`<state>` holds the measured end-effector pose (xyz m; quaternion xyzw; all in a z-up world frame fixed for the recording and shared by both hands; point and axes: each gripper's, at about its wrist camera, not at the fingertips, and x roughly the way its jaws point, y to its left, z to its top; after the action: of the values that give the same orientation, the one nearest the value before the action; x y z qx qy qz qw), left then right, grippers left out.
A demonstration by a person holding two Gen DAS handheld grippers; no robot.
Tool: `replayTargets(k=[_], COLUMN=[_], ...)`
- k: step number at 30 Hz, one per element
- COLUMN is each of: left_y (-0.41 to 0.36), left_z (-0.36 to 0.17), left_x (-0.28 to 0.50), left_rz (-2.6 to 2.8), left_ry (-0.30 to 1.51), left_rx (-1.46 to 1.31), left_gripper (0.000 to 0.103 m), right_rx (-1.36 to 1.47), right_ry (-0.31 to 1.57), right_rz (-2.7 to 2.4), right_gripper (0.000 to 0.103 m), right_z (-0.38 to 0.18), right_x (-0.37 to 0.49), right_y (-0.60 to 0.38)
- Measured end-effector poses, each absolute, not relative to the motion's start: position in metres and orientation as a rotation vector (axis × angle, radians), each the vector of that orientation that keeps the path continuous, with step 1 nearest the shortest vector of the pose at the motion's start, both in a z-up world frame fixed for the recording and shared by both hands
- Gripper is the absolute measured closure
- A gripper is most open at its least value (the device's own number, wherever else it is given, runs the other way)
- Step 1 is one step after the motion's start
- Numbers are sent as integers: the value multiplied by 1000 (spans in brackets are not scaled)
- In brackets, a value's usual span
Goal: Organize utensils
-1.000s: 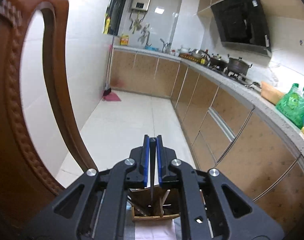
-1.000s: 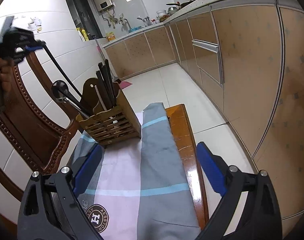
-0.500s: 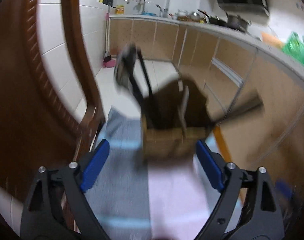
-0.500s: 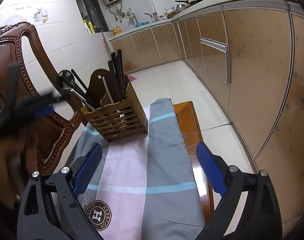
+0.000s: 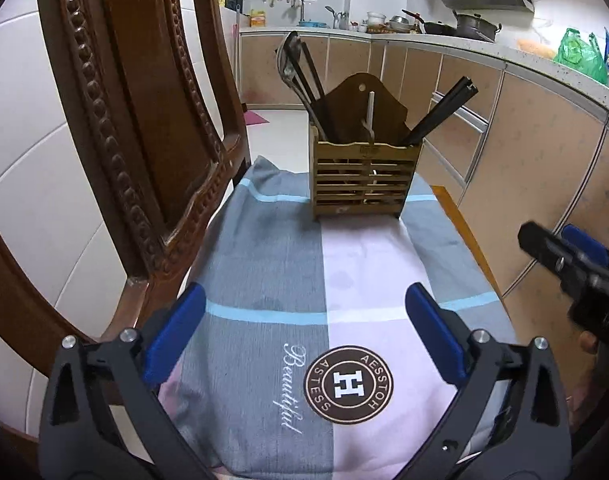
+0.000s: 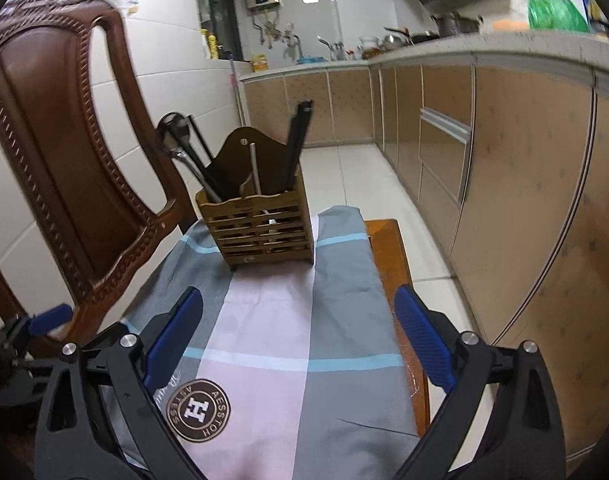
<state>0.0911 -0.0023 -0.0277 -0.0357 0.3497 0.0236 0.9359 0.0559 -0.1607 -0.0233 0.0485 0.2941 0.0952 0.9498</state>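
There is one wooden holder (image 5: 366, 178) on one cloth (image 5: 264, 264). One spoon (image 6: 176, 136) stands in it, and one white stick (image 6: 254, 168). There is a bunch of black chopsticks (image 5: 444, 110), too close together to count. Two grippers show, the left gripper (image 5: 304, 332) and the right gripper (image 6: 298, 336), each with two blue fingers spread wide with nothing in them. One brown chair (image 5: 136, 120) stands beside the cloth. One green bag (image 5: 580, 54) sits on the counter (image 5: 504, 56).

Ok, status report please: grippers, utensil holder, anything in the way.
Left gripper open, empty. Right gripper open, empty. Wooden utensil holder upright on the cloth, utensils standing inside. Nothing between grippers and holder.
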Motion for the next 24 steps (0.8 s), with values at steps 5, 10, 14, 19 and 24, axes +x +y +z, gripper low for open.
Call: replayTargets(k=[5,10,14,19,24], left_y=[0,3,2,0,-1], left_z=[-32,-44,-44,-46,-49], left_x=[92,99,102,104,107], left_rz=[52,25,2,6,15], left_ry=[709,746,751,749,760], left_rx=[-68,-96,-122,-127,-120], left_gripper=[4,4,4,4,4], right_rx=[72,102,64,47,42], right_ry=[601,635,597,599,610], right_rz=[141,99,101,111,121], right_gripper=[6,6,3,3,3], right_z=[-37,-48,-47,-51,-54], right_x=[52,50,49,54,59], right_y=[-164,-174,-167,-160,-157])
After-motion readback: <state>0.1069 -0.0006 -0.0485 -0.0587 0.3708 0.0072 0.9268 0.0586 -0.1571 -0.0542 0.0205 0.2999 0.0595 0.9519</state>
